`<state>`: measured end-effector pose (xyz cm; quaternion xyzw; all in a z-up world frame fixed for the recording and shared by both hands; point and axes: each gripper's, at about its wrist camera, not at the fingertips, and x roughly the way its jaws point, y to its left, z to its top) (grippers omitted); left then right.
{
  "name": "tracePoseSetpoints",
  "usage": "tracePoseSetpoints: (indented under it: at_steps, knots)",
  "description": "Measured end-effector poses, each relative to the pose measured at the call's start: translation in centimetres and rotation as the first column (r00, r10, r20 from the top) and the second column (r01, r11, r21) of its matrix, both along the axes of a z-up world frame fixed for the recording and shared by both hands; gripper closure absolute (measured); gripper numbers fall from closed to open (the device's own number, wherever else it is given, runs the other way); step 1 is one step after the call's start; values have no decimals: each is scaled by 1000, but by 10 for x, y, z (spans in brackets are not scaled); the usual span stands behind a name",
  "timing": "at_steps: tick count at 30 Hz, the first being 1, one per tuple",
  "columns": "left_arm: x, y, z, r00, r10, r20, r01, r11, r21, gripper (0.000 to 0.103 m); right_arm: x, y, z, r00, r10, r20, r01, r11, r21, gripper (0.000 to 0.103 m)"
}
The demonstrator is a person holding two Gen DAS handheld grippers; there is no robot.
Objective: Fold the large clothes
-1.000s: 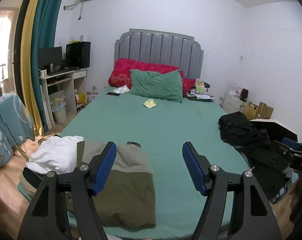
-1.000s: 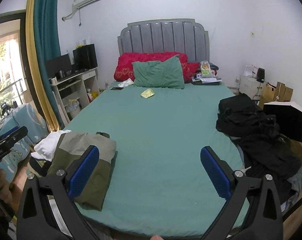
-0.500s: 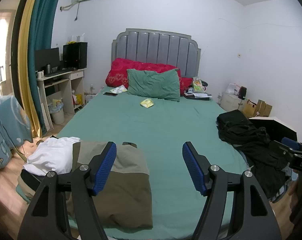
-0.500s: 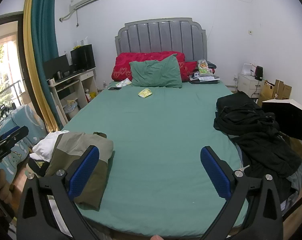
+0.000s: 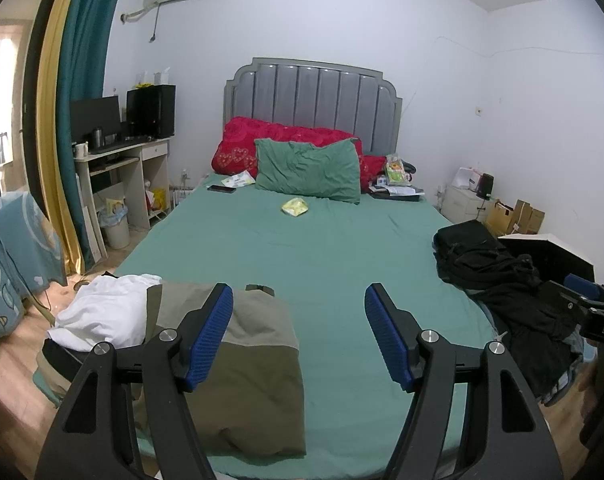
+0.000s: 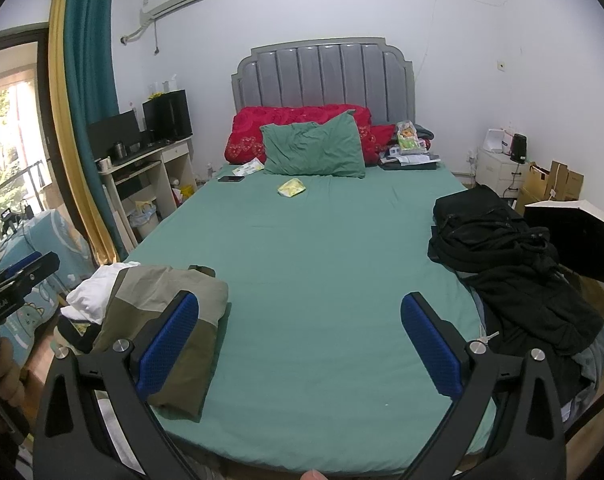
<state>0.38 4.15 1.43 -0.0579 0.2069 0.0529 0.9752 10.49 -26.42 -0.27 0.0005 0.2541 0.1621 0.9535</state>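
A folded olive and khaki garment (image 5: pixel 237 364) (image 6: pixel 169 320) lies on the near left corner of the green bed (image 5: pixel 326 256) (image 6: pixel 314 248). A white garment (image 5: pixel 101 312) (image 6: pixel 93 292) is bunched beside it at the bed's left edge. A heap of black clothes (image 5: pixel 502 280) (image 6: pixel 510 264) sprawls on the bed's right side. My left gripper (image 5: pixel 299 336) hovers open above the near edge, its left finger over the olive garment. My right gripper (image 6: pixel 299 344) is open too, holding nothing, above the bare sheet.
A green pillow (image 5: pixel 308 170) and a red quilt (image 5: pixel 237 148) lie at the headboard, with a yellow packet (image 5: pixel 295 206) and a phone (image 5: pixel 221 189) on the sheet. A desk (image 5: pixel 117 168) stands left, boxes (image 5: pixel 514 216) right, and a black open box (image 6: pixel 574 236) beside the bed.
Both cameras have drifted slightly, so the bed and headboard sit a little lower in view. Both grippers stay open and no garment has moved.
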Motion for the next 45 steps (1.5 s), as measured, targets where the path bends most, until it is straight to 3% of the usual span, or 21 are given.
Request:
tracePoseSetpoints:
  at_steps: [45]
  knots:
    - [0, 0, -2, 1000, -7, -8, 7, 1000, -3, 31, -1, 0, 0, 1000, 1, -5, -1, 1000, -4, 3]
